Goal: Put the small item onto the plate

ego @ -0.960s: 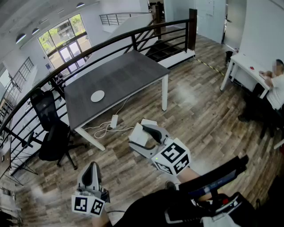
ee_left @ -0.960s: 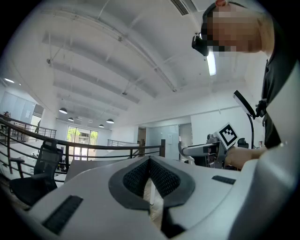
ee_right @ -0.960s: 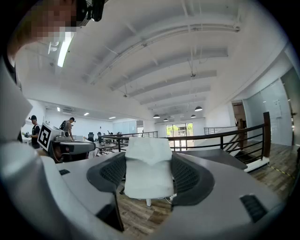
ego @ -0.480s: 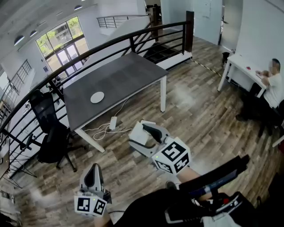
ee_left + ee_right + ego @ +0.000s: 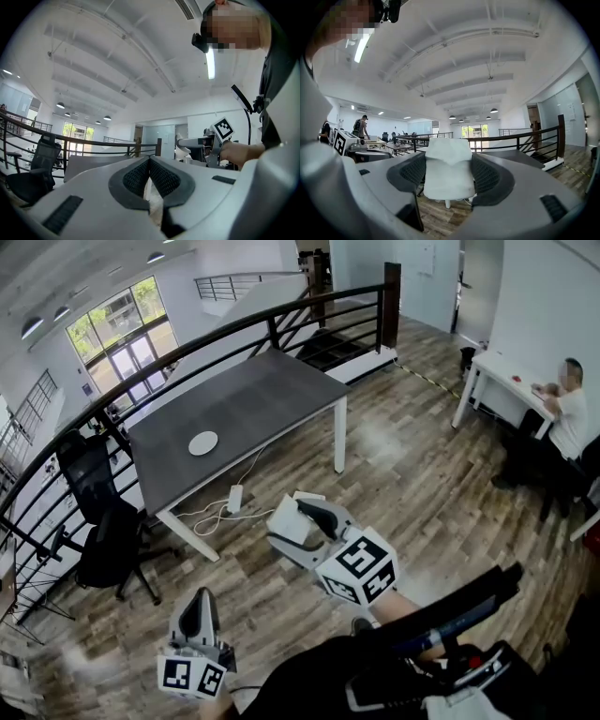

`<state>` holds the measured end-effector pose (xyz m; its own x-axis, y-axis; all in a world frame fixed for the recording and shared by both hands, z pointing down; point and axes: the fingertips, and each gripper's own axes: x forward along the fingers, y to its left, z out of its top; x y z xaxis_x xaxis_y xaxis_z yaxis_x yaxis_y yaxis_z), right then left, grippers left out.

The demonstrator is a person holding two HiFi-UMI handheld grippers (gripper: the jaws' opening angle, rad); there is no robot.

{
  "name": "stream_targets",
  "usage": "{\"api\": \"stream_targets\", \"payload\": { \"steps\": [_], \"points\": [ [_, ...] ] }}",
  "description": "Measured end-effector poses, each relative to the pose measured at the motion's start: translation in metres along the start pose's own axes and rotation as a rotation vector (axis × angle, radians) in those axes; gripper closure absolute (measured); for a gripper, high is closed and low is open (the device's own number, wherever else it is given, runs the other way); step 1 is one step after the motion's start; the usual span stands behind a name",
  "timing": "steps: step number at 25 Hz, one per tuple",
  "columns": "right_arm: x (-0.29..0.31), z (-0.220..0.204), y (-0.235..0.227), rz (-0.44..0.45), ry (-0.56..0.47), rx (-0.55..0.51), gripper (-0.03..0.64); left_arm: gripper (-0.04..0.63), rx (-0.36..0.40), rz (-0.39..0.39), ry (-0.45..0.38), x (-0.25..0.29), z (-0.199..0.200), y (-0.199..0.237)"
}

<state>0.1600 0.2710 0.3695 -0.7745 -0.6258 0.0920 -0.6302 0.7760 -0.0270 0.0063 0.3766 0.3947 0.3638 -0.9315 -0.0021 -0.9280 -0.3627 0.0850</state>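
**Over the plank floor, well short of the table: small item clamped in the right gripper**

Nearest the camera, low at the left of the head view: the left gripper [image 5: 198, 597], grey and white, pointed away from the body. Closed pad against pad in its own view, with nothing pinched between. Carried clear of everything else.

Just beyond and to the right: the right gripper [image 5: 291, 527], raised over the floor and angled toward the table. Clamped from both sides on the small white blocky item [image 5: 447, 171], with dark ribbed pads pressed against its flanks. Material of the item not clear. Top edge poking out past the fingertips. Held in the air, touching nothing but the pads.

Below both tools: brown wooden plank floor [image 5: 412, 474]. On it, near the table's front leg, a white power strip [image 5: 234, 498].

Further on: the dark grey rectangular table [image 5: 272, 395] on white legs. Toward its left end, alone on the top, the small round white plate [image 5: 203, 442], well apart from the held item. Beside that same end of the table, a black office chair [image 5: 89, 484]. Behind the table, a black metal railing [image 5: 390, 306] curving across the view.

Farthest, at the right edge: a white desk [image 5: 502, 376] and a seated person [image 5: 565, 420] in a white top.
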Motion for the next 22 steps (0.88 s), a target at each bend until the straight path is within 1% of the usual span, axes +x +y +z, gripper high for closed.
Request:
{"api": "stream_targets", "payload": {
  "steps": [7, 10, 13, 16, 22],
  "points": [
    [0.009, -0.002, 0.024, -0.013, 0.007, -0.022, 0.307, 0.592, -0.016, -0.032, -0.023, -0.017, -0.002, 0.014],
    [0.009, 0.001, 0.031, -0.020, 0.005, -0.026, 0.307, 0.592, -0.023, -0.034, -0.025, -0.024, -0.004, 0.017],
    [0.014, 0.001, 0.030, -0.016, 0.002, -0.025, 0.307, 0.592, -0.029, -0.016, -0.022, -0.025, -0.006, 0.023],
    [0.025, 0.001, 0.019, -0.023, -0.012, -0.011, 0.307, 0.592, -0.030, 0.012, -0.010, -0.021, -0.009, 0.032],
    [0.063, 0.002, -0.016, 0.052, -0.031, 0.001, 0.307, 0.592, -0.027, 0.077, -0.004, 0.018, -0.005, 0.047]
  ]
}}
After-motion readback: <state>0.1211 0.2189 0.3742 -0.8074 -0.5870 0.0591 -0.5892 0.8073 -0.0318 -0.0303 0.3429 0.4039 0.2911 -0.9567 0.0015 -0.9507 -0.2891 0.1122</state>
